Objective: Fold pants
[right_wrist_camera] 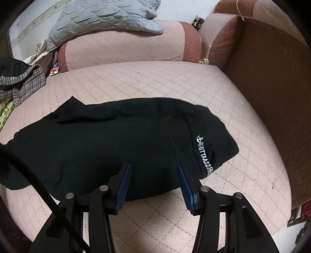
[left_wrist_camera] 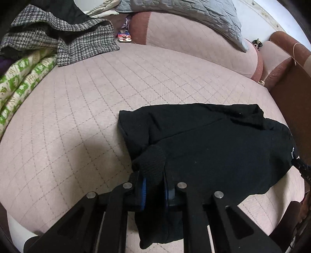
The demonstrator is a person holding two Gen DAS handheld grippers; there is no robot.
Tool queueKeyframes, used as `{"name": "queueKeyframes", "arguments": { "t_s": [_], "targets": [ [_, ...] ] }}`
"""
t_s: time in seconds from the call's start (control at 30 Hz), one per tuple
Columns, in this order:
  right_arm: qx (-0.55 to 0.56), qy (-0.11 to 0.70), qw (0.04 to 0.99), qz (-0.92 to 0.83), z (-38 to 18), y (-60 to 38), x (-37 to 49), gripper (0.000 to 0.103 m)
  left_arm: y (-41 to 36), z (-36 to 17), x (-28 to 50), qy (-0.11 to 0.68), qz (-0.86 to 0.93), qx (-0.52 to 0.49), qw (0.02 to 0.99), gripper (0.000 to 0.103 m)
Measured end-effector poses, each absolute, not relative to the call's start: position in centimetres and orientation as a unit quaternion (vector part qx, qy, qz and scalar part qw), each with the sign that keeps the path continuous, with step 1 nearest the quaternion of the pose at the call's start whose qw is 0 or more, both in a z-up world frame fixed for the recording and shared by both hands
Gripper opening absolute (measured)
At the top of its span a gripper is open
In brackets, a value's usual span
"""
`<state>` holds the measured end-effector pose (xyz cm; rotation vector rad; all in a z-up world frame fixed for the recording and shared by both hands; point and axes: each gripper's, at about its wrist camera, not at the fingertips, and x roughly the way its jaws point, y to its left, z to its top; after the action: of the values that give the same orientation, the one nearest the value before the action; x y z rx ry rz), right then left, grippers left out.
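Note:
The black pants lie bunched and partly folded on the pink quilted sofa seat. My left gripper is shut on a ribbed black cuff of the pants, which sticks up between the blue pads. In the right wrist view the pants spread across the seat, with white lettering near their right end. My right gripper is open and empty, its fingertips just over the near edge of the pants.
A houndstooth garment and a green-patterned cloth are piled at the far left. A grey quilted pillow rests on the backrest. A brown armrest bounds the seat on the right.

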<state>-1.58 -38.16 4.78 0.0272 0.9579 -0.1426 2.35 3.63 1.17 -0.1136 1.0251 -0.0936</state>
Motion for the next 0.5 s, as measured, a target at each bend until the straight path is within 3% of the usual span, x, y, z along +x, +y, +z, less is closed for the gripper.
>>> {"name": "queueKeyframes", "arguments": {
  "t_s": [0.3, 0.43, 0.5],
  "targets": [
    [0.034, 0.471, 0.88, -0.037, 2.7, -38.0, -1.8, 0.053, 6.4, 0.5, 1.4, 0.484, -0.074, -0.149, 0.859, 0.016],
    [0.046, 0.475, 0.879, -0.024, 1.6, -37.8, -1.8, 0.053, 7.0, 2.2, -0.5, 0.455, -0.066, -0.142, 0.877, 0.019],
    [0.054, 0.477, 0.877, -0.017, 1.1, -37.8, -1.8, 0.053, 7.1, 3.2, -0.9, 0.438, -0.07, -0.131, 0.886, 0.026]
  ]
}}
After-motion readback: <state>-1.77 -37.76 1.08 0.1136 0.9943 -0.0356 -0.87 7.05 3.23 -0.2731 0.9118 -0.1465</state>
